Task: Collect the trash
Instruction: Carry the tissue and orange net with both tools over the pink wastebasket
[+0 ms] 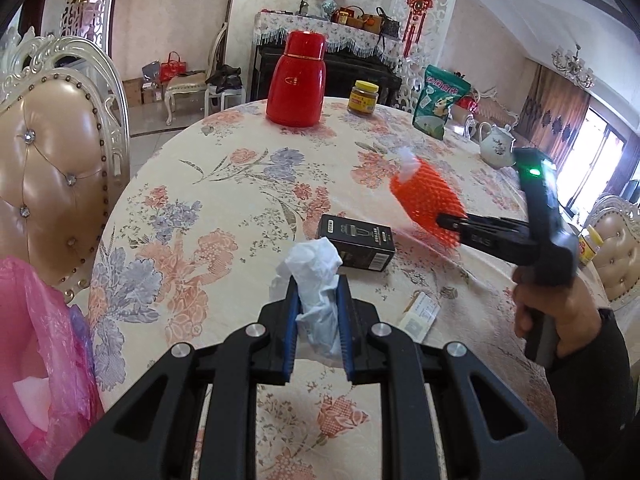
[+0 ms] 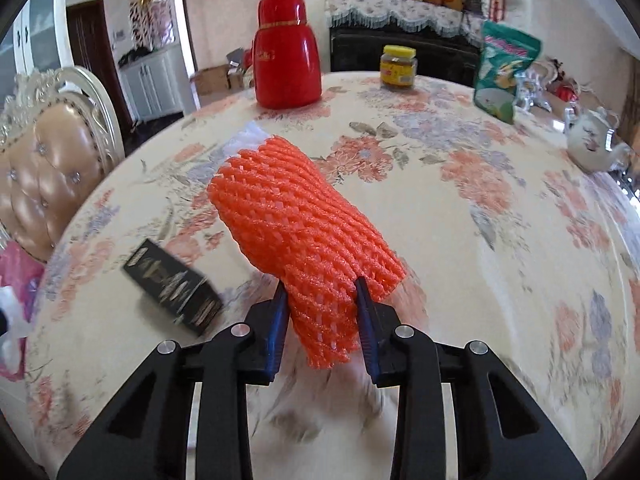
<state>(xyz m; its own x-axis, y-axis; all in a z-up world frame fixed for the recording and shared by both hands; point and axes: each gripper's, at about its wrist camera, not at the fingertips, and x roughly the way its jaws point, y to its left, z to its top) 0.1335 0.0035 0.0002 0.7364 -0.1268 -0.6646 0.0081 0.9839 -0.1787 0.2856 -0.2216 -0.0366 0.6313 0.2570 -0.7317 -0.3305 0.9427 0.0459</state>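
No text was legible: print on green pouch [image 1: 439,96], jar label [image 1: 363,99] and black box [image 1: 356,245] was too blurred.

Premises: domestic dining room. Evidence: round table [image 1: 240,208] under floral cloth, tufted ornate chair [image 1: 52,168], draped piano [image 1: 320,60], chandelier [image 1: 572,64].

Ornate chair [image 1: 52,152], dark sideboard [image 1: 320,68], sunlit window [image 1: 600,140]
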